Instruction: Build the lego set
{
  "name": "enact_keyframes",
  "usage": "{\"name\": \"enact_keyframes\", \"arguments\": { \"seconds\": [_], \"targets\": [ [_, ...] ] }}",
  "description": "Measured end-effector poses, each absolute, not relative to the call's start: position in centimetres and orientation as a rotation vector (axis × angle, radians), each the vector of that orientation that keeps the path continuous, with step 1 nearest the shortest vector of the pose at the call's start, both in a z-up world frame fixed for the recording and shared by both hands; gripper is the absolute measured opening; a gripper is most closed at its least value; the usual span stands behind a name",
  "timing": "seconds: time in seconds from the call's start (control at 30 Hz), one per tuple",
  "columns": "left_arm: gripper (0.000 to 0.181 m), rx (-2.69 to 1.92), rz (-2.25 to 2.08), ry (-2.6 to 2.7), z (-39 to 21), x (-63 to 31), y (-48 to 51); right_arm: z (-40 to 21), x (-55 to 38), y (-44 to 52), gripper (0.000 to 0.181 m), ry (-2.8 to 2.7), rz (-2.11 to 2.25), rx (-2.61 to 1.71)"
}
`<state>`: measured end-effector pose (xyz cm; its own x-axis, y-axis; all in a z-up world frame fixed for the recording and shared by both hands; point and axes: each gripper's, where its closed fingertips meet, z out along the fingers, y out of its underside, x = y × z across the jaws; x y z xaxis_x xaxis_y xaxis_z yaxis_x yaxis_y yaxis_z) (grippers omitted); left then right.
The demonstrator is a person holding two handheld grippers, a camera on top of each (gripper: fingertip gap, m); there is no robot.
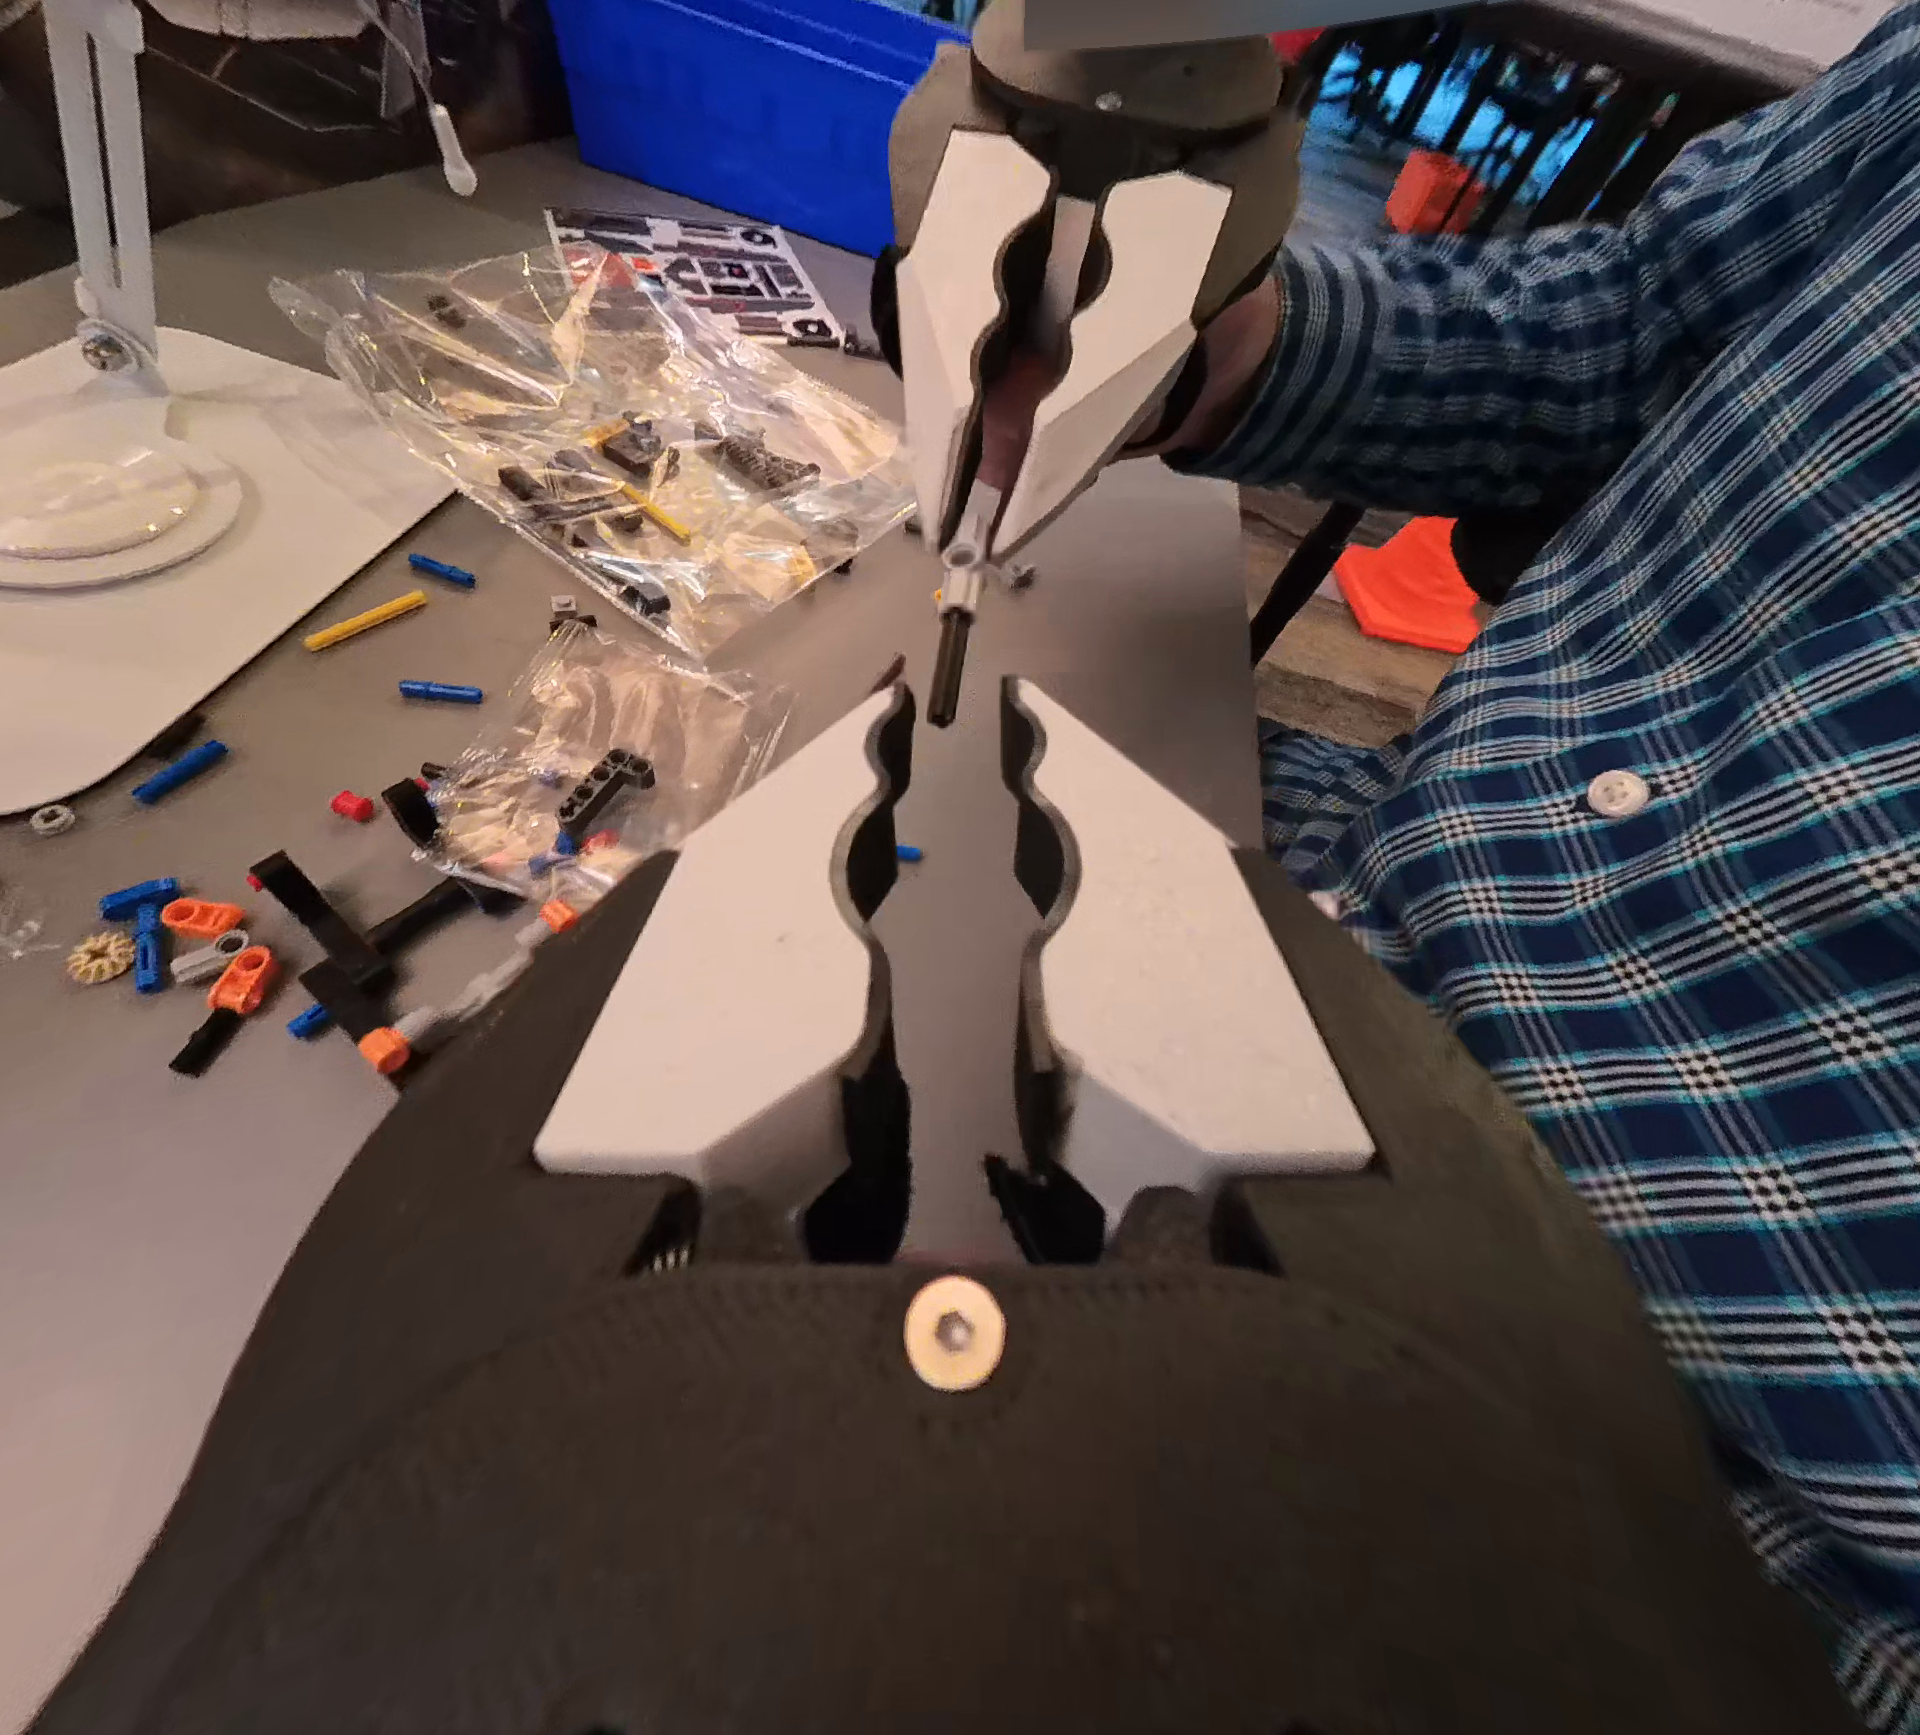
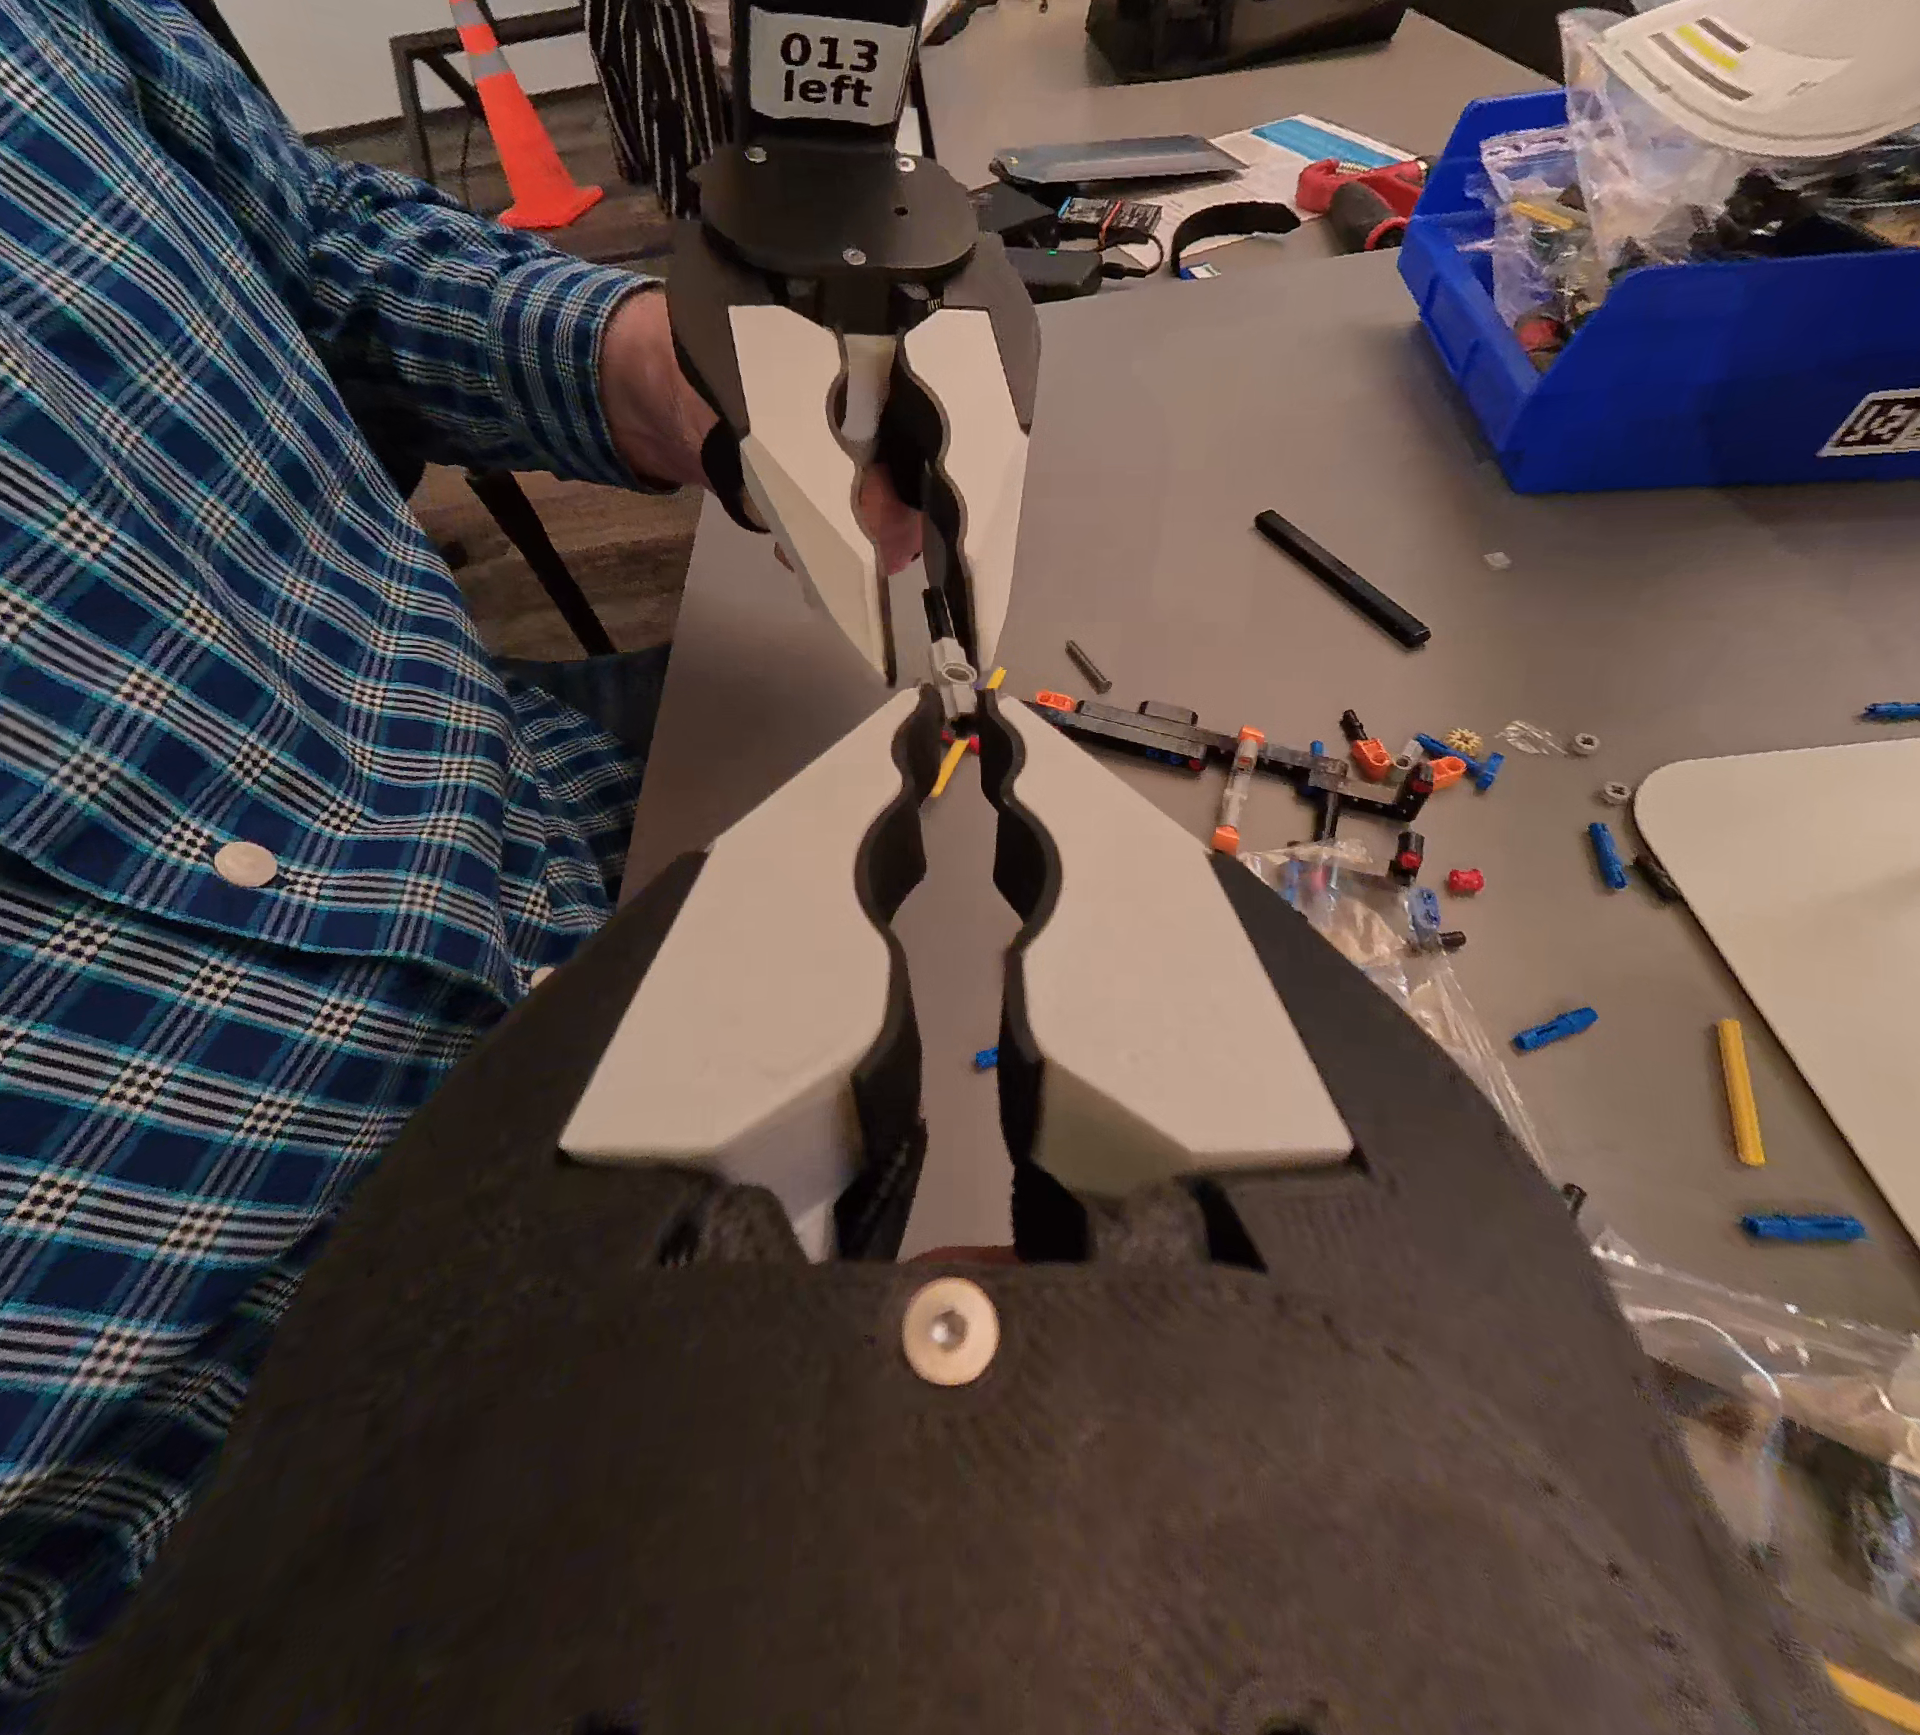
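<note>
The right gripper is pinching the grey connector by its very tip while the left gripper sits spread around its black axle, so one crooked squeeze probably pops it loose.

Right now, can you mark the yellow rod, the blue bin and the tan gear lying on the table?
yellow rod (image 1: 365, 620), left wrist view, middle of its length.
blue bin (image 1: 727, 96), left wrist view, its front wall.
tan gear (image 1: 101, 956), left wrist view, centre of the toothed wheel.
</note>
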<state>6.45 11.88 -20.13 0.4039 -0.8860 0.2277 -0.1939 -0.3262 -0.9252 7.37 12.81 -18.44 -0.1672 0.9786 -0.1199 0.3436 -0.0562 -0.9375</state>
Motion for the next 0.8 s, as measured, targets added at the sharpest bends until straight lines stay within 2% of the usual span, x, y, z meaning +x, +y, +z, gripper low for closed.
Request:
{"name": "enact_keyframes", "arguments": {
  "seconds": [0.1,0.27,0.4,0.53,0.63,0.8],
  "targets": [
    [0.002,-1.777,-0.898,0.969,-20.4,6.1,11.6,-18.5,6.8,12.4,0.005,-1.588,1.254,-1.429],
    [0.007,-1.779,-0.851,0.996,-20.2,5.9,11.0,-18.4,6.5,12.0,0.005,-1.586,1.291,-1.431],
    [0.001,-1.776,-0.828,0.99,-20.3,6.0,10.3,-18.5,6.6,11.1,0.006,-1.609,1.294,-1.431],
    [0.01,-1.789,-0.855,0.969,-20.1,6.3,9.4,-19.0,6.6,10.2,0.005,-1.628,1.29,-1.439],
    [0.002,-1.795,-0.813,0.985,-20.3,6.4,8.9,-19.1,6.7,9.5,0.006,-1.635,1.299,-1.435],
    [0.002,-1.807,-0.9,0.911,-20.2,6.7,8.3,-19.3,6.8,8.8,0.006,-1.653,1.297,-1.43]
  ]
}}
